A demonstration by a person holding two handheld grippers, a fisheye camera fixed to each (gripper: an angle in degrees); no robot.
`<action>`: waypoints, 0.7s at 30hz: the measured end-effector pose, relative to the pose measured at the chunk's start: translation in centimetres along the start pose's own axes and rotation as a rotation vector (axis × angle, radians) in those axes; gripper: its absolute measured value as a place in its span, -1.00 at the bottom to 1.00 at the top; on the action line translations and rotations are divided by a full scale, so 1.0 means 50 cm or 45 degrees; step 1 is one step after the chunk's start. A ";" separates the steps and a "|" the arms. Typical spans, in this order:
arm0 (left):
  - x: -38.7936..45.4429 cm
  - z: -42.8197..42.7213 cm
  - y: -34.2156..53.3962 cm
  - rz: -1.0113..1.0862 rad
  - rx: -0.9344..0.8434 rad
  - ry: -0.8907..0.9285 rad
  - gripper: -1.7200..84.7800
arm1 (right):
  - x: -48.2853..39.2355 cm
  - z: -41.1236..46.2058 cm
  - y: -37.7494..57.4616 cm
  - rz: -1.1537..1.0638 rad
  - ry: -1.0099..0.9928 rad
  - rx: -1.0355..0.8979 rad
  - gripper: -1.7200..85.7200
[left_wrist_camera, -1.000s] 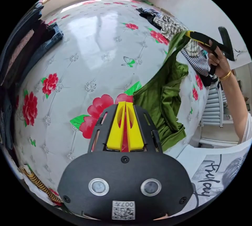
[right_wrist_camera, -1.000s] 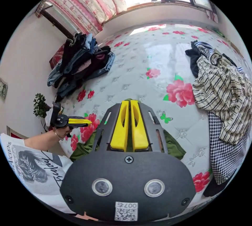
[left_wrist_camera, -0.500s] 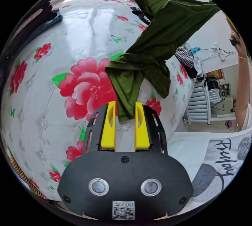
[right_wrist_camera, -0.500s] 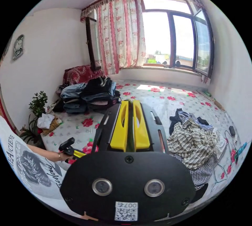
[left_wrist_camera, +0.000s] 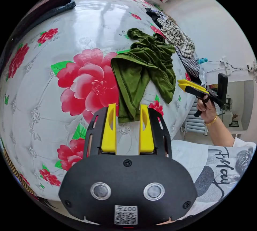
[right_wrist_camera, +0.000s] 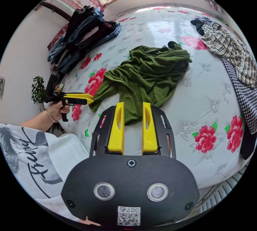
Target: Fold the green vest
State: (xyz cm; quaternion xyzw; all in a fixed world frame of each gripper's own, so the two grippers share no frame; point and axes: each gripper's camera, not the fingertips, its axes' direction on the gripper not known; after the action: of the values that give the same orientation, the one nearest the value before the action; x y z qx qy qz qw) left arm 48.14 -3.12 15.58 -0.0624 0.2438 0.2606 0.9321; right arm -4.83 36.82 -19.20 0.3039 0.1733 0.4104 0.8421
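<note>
The green vest [left_wrist_camera: 144,62] lies crumpled on the white flowered bed cover [left_wrist_camera: 80,38]. My left gripper [left_wrist_camera: 127,107] stands open, and a hanging end of the vest shows between its yellow jaws without being pinched. In the right gripper view the vest [right_wrist_camera: 150,73] spreads in a loose heap, and my right gripper [right_wrist_camera: 133,105] is open just in front of its near hem. The left gripper [right_wrist_camera: 92,99], held in a hand, points at the vest's left corner. Held in the person's other hand, the right gripper [left_wrist_camera: 180,83] hovers off the bed's edge beside the vest.
A heap of striped and checked clothes [right_wrist_camera: 230,48] lies on the bed [right_wrist_camera: 166,27] beyond the vest. A stack of jeans and dark clothes [right_wrist_camera: 83,32] sits at the far left by the wall. A plant [right_wrist_camera: 37,91] stands beside the bed. The person's white printed shirt [left_wrist_camera: 214,161] is close behind the grippers.
The right gripper, which held the vest high in the air, has opened and come down. The vest now lies on the bed. The left gripper opened earlier and stays open.
</note>
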 end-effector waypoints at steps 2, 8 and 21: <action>0.025 0.005 -0.011 0.026 -0.024 -0.183 -0.85 | -0.015 0.053 -0.015 -0.075 0.037 -0.115 -0.89; 0.031 -0.082 -0.011 0.037 -0.013 -0.290 -0.96 | -0.022 0.000 -0.021 -0.211 0.011 -0.098 -0.96; 0.055 -0.180 0.304 0.114 -0.014 -0.667 -0.77 | 0.011 -0.197 0.171 -0.144 0.168 0.007 -0.97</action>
State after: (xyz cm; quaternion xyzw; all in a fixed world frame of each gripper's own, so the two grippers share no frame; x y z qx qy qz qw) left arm 38.53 8.97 6.53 0.0129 -0.0046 0.3102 0.9506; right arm -14.85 45.00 -21.07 0.2680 0.2464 0.3811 0.8498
